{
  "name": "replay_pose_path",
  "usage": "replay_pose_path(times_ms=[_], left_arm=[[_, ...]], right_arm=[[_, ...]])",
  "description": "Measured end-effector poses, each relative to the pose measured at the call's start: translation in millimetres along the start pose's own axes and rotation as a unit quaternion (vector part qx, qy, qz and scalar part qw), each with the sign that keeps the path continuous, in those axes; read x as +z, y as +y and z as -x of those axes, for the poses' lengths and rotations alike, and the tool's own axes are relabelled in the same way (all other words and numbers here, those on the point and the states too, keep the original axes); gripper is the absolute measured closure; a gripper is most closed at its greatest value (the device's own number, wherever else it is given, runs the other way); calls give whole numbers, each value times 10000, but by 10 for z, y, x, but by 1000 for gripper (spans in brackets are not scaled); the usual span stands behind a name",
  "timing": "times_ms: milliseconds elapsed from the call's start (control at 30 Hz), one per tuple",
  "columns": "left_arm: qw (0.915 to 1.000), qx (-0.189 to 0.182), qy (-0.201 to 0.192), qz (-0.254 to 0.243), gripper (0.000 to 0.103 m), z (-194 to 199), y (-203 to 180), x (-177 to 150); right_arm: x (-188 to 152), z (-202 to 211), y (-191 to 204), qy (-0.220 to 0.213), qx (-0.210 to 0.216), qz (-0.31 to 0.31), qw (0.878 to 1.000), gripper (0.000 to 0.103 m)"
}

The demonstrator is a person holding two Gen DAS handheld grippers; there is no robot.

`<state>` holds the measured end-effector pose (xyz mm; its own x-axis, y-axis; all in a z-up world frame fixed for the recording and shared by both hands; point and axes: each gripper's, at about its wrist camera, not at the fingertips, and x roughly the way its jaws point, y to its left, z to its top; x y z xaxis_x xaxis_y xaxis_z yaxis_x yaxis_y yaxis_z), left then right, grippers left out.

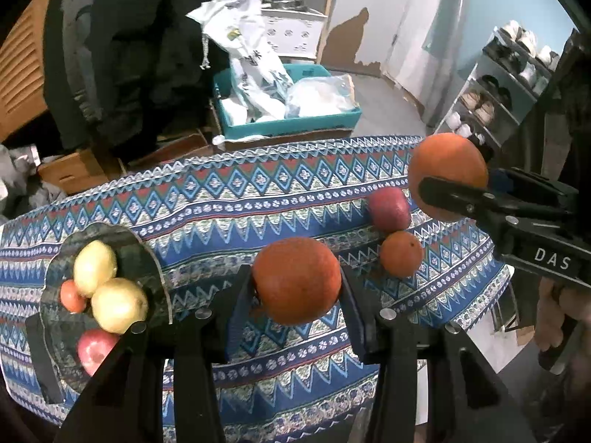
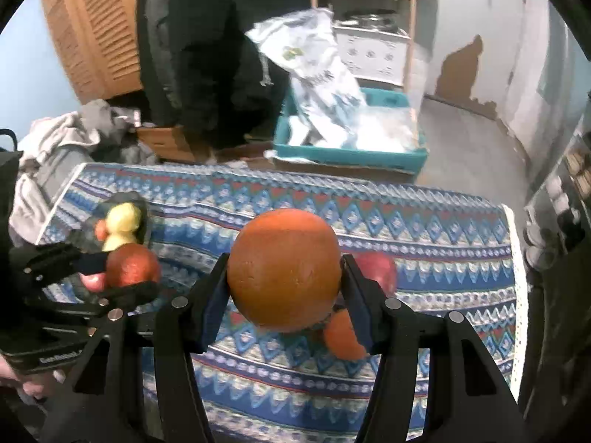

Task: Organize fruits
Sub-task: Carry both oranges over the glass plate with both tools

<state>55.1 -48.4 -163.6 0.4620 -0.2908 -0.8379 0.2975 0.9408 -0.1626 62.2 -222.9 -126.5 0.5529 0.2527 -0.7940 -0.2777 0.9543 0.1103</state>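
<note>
My left gripper is shut on a large orange and holds it above the patterned cloth. My right gripper is shut on another large orange, also held in the air; it shows at the right of the left wrist view. A dark glass plate at the left holds two yellow fruits, a small orange fruit and a red apple. A red apple and a small orange lie on the cloth at the right.
The table is covered by a blue patterned cloth. Beyond its far edge stand a teal box with bags, cardboard boxes, a dark hanging coat and a shoe rack at the right.
</note>
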Motion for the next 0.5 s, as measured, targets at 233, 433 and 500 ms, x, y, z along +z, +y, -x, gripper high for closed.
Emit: replay_pose_path(times_ms=[233, 433, 500], left_arm=[[9997, 126, -118, 160, 56, 197, 225, -72], [9988, 202, -208, 398, 56, 354, 490, -108], [9983, 272, -242, 451, 56, 396, 573, -129]], right_arm=[[108, 58, 376, -82, 258, 236, 9994, 45], [189, 9, 665, -58, 431, 401, 9982, 45], [212, -9, 766, -52, 477, 479, 9977, 45]])
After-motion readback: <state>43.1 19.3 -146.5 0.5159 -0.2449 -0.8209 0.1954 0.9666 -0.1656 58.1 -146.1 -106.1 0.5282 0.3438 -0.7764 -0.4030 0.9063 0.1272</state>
